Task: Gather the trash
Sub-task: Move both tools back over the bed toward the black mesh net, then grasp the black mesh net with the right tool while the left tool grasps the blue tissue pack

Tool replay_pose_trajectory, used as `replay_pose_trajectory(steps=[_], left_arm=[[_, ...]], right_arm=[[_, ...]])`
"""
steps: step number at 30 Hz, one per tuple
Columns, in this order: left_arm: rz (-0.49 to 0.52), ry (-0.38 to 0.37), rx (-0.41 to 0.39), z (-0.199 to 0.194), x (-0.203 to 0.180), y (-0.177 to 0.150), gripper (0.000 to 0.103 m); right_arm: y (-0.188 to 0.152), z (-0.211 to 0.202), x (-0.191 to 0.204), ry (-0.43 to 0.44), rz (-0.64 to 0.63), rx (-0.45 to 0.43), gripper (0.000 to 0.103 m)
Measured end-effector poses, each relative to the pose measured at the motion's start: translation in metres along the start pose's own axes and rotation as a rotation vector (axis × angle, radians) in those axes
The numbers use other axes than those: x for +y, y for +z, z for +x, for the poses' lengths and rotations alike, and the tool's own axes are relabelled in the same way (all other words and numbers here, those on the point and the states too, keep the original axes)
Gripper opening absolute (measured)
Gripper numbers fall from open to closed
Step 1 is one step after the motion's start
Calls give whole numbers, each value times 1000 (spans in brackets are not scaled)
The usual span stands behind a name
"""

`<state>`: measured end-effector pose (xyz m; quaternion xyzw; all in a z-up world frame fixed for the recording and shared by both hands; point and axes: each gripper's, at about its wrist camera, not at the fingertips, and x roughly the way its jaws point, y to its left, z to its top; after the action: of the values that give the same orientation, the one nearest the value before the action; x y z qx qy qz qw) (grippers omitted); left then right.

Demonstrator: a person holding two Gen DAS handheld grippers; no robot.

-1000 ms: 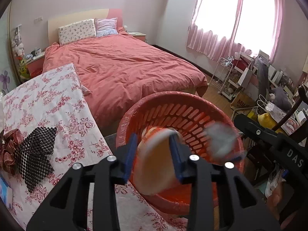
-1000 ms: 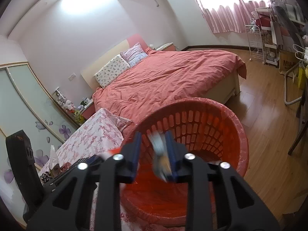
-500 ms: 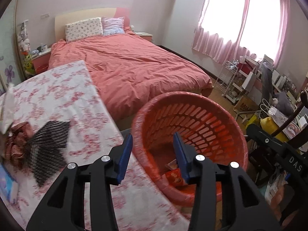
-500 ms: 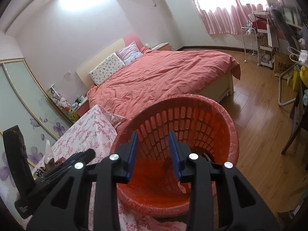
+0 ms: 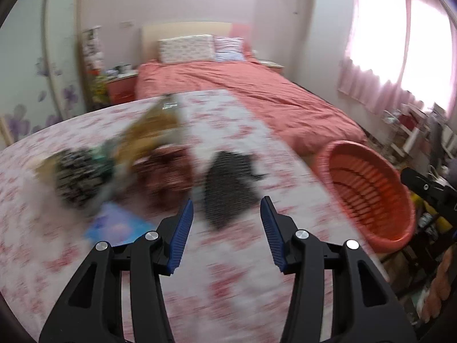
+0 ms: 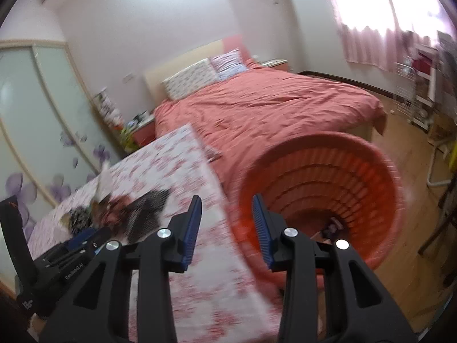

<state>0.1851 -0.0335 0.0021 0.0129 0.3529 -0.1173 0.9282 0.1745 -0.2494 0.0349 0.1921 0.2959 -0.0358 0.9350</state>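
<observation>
Now both jaws gape empty, the left gripper (image 5: 225, 214) facing blurred litter (image 5: 122, 157) on the floral-clothed table (image 5: 257, 300), the right gripper (image 6: 225, 214) beside the round orange slotted plastic basket (image 6: 380, 157), so a hasty grab risks missing.
</observation>
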Motion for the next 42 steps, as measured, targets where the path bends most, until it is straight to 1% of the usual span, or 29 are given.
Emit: replay_pose_trajectory(steps=[1,2,4,8,14,18,21,24,26,28,30,32,33,34,35,37,40,42], left_arm=[[-12,22,-3,-4,13,-3,50],[-25,45,-6,-7,25,-6,55],[-48,90,-19,-16,46,-12,59],[-79,147,-32,-26,72,-17,59],[-123,186,-42,-35,100,-27,59],[-148,191,-32,-35,112,-32,59],[-157,190,-27,-36,117,-37,59],[-165,186,-22,-36,121,-40,59],[-169,184,-16,-35,122,-41,59],[-173,181,-12,-34,122,-42,59],[-174,177,-8,-33,122,-42,59],[-172,171,-2,-31,120,-42,59],[-172,168,1,-29,119,-42,59],[-172,163,8,-27,118,-42,59],[-173,159,13,-26,117,-42,59],[-176,148,25,-22,115,-42,59],[-173,141,34,-16,110,-41,63],[-170,133,45,-12,105,-40,64]], right_arm=[[-3,3,11,10,-20,11,38],[-8,5,21,19,-37,21,38],[-15,13,44,36,-79,44,38],[-27,26,78,69,-123,81,38],[-35,45,124,118,-184,110,38],[-40,66,145,100,-227,139,38],[-40,86,152,106,-203,183,38],[-41,103,162,111,-191,208,37],[-40,115,168,109,-185,223,33],[-39,127,174,101,-174,239,24],[-37,138,176,81,-165,246,23],[-36,145,175,69,-157,254,18],[-36,149,175,70,-154,259,13],[-35,152,174,75,-152,263,5],[-35,153,172,76,-153,264,4],[-35,150,168,76,-158,250,3],[-35,139,158,66,-154,217,3],[-34,131,150,59,-145,200,3]])
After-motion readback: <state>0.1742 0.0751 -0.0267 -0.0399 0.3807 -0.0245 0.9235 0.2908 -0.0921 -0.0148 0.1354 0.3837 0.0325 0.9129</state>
